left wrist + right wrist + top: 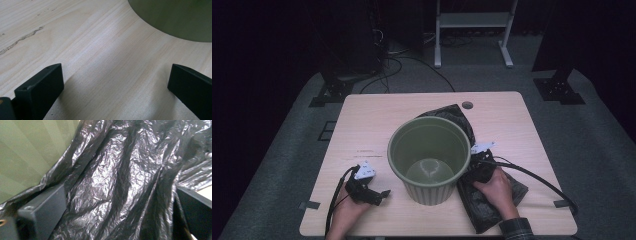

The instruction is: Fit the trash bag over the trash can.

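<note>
Right tongs (117, 202) spread wide over the crinkled, glossy black bag (120, 175) at four o'clock of the ribbed green bin (430, 159); left tongs (115, 82) spread above the pale wood-grain desk (82, 45).

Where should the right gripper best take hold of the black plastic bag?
Probably the loose raised fold of the black plastic bag beside the green bin, approached from the bin's right: the right gripper already has open jaws either side of that fold.

1 green bin (430, 159), 1 black plastic bag (484, 205), 1 table (362, 130), 2 grippers.
</note>
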Demonstrator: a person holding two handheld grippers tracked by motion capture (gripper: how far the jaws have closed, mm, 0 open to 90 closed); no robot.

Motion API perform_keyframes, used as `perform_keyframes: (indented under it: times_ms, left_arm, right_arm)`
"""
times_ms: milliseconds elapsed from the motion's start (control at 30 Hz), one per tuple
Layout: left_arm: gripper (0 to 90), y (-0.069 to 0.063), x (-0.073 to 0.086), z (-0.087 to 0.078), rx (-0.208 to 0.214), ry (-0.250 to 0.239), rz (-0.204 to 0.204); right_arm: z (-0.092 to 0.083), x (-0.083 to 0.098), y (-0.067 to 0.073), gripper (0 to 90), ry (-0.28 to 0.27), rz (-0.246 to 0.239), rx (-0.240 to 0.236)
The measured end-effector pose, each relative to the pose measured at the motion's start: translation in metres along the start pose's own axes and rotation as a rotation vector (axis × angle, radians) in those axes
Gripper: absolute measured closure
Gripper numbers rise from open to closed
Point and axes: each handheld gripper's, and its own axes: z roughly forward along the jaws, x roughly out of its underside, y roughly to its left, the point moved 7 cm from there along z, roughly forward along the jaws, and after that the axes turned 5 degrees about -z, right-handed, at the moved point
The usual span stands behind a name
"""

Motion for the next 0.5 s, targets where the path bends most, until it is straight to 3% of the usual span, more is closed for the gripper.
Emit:
perform_keyframes:
  times_ms: [133,400,500]
  left_arm:
    - [0.0,0.0,0.0,0.0,0.0,0.0,0.0]
    - [0.0,0.0,0.0,0.0,0.0,0.0,0.0]
    - [0.0,0.0,0.0,0.0,0.0,0.0,0.0]
  right_arm:
    - [-0.005,0.0,0.0,16.5,-0.015,0.001,-0.001]
    - [-0.013,0.0,-0.001,67.7,-0.05,0.011,-0.007]
    - [-0.014,0.001,0.0,82.1,-0.047,0.012,-0.028]
